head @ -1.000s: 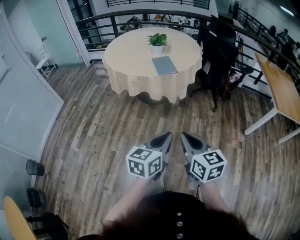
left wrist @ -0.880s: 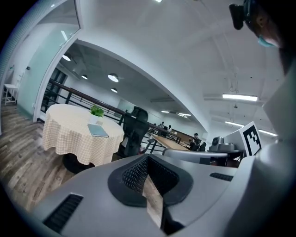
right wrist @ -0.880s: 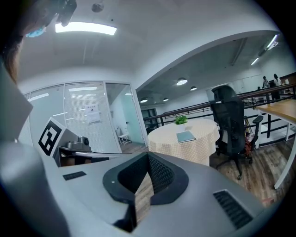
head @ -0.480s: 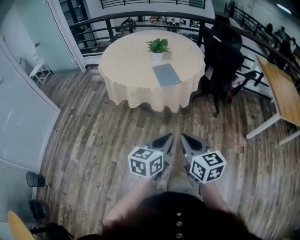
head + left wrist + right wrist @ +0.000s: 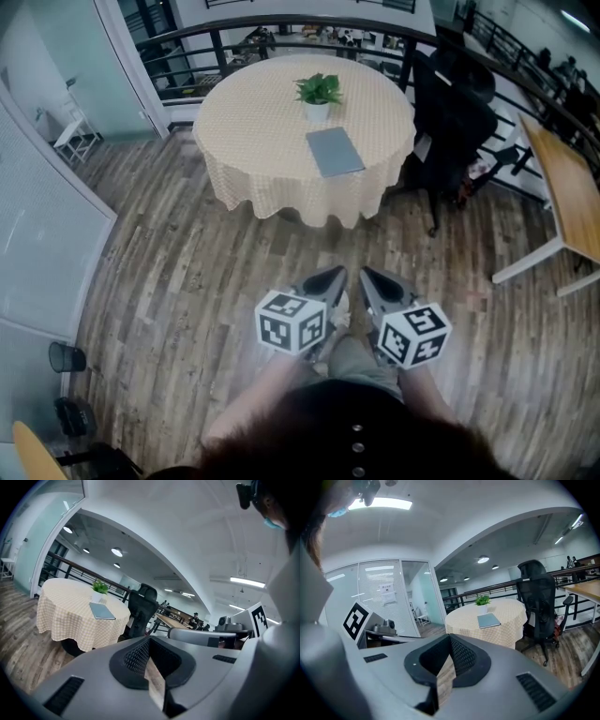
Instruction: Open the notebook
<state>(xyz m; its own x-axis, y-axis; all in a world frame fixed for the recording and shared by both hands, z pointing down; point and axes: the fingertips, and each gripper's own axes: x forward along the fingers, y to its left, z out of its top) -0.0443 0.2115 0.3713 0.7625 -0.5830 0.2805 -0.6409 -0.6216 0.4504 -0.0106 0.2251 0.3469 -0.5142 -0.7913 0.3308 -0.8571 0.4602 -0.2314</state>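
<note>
left gripper (image 5: 330,277) jaws together, empty | right gripper (image 5: 371,279) jaws together, empty | notebook (image 5: 335,152) closed on table (image 5: 253,127)

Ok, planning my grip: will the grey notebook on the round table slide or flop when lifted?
Likely slides: the notebook lies flat on a draped tablecloth that may bunch. It looks thin, so probably light, its cover maybe bendy.

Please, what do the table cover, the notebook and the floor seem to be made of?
Table cover: likely woven cloth, matte; it hangs in soft folds with a fine check.
Notebook: smooth grey cover, perhaps card or plastic; unclear.
Floor: wood or wood-look planks, slight sheen; grain and seams show.
</note>
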